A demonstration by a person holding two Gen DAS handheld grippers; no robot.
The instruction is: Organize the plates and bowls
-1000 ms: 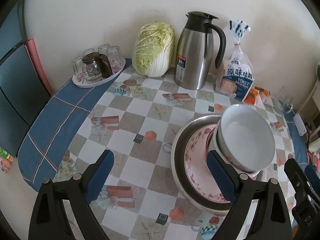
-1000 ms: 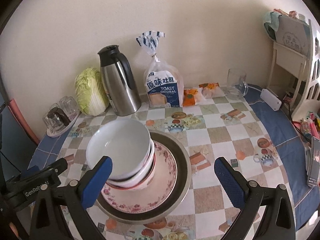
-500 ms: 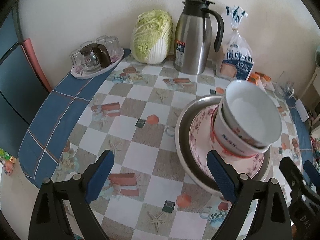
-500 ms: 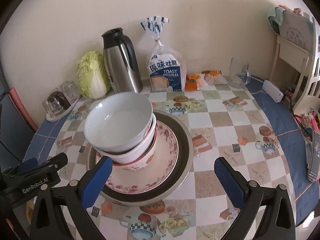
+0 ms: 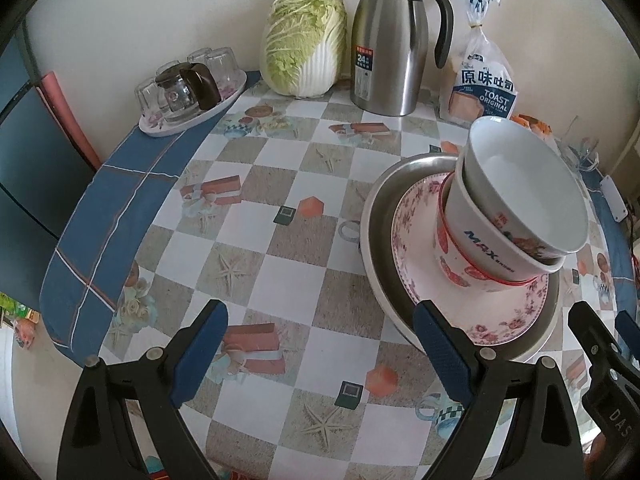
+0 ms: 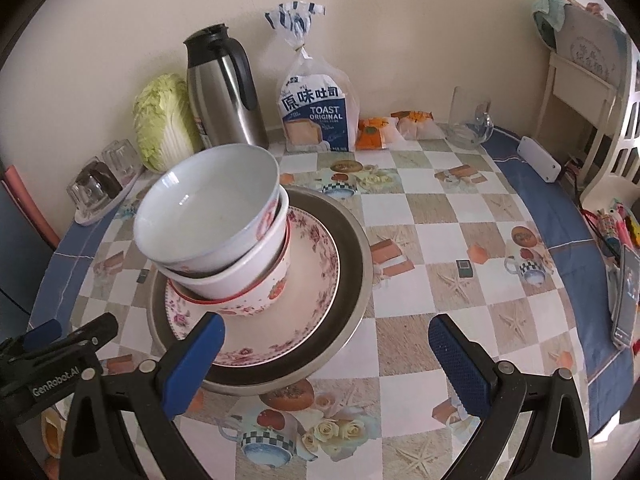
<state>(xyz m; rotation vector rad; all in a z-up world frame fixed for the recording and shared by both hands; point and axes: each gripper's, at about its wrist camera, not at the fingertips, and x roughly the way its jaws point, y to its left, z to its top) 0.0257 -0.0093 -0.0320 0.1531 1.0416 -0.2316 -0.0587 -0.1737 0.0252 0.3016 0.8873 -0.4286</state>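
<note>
Change: both cameras sit lower and nearer the stack than a second ago; crockery unmoved.
Stack: bowls (image 6: 208, 232) nested atop floral plate (image 6: 308, 280) in steel dish (image 6: 352, 264), mid-table; top bowl tilted.
Left gripper (image 5: 320, 344): fingers spread, empty.
Right gripper (image 6: 326, 358): fingers spread, empty.
Advice: if re-seating, steady the lower bowls.
</note>
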